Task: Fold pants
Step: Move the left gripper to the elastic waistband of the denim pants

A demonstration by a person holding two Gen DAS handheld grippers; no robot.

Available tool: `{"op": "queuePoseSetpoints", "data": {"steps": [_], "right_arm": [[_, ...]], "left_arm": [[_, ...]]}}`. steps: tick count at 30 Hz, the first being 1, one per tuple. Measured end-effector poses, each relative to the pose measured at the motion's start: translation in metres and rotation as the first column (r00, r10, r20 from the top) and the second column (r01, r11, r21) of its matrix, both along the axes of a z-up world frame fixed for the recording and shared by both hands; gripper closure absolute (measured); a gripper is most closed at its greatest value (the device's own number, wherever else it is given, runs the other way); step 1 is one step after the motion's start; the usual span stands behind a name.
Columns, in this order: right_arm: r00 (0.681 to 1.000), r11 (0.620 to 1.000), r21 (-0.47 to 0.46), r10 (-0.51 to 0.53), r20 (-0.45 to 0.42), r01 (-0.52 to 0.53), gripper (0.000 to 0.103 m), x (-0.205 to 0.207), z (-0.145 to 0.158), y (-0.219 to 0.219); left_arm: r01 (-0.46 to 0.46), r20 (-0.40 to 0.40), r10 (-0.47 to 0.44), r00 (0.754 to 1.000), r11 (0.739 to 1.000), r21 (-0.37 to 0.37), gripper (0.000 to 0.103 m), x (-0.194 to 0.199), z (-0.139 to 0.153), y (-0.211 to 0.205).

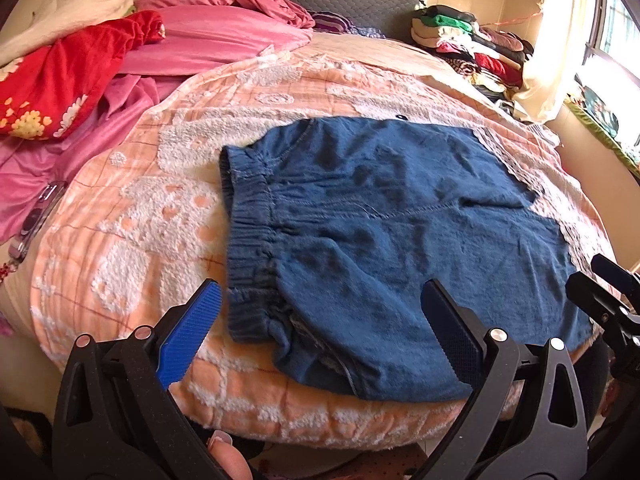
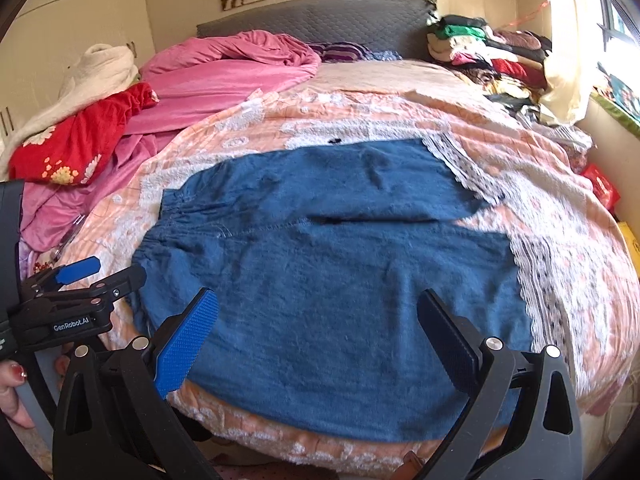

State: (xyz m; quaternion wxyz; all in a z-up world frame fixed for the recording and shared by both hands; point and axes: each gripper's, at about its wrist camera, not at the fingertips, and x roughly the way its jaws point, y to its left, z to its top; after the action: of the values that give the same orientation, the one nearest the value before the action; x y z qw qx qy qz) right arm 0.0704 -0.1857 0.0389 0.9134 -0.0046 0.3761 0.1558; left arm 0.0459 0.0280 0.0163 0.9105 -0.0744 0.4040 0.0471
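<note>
My left gripper (image 1: 320, 328) covers the pants' (image 1: 400, 240) near hem at six o'clock. At nine o'clock a clear object (image 1: 36, 216) on the bed (image 1: 160, 208) is too blurred to identify; the clothes pile (image 1: 472, 48) at one o'clock blurs together.

You have a bed (image 2: 400, 92) covered by a peach-and-white tufted blanket (image 1: 132, 216). On it, blue denim lace-hemmed pants (image 2: 340, 300) lie flat; pink sheets (image 1: 224, 36), a red flowered cloth (image 1: 60, 80) and stacked folded clothes (image 2: 488, 52) sit farther back.
</note>
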Motion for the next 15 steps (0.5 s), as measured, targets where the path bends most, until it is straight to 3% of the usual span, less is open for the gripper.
{"op": "queuePoseSetpoints", "data": {"steps": [4, 15], "right_arm": [[0.999, 0.998, 0.055, 0.044, -0.016, -0.043, 0.004, 0.016, 0.005, 0.003], [0.996, 0.994, 0.053, 0.092, -0.019, -0.091, 0.004, 0.055, 0.013, 0.021]], "left_arm": [[-0.028, 0.007, 0.028, 1.000, 1.000, -0.010, 0.009, 0.008, 0.002, 0.014], [-0.087, 0.017, 0.087, 0.996, 0.996, -0.016, 0.009, 0.028, 0.004, 0.047]]}}
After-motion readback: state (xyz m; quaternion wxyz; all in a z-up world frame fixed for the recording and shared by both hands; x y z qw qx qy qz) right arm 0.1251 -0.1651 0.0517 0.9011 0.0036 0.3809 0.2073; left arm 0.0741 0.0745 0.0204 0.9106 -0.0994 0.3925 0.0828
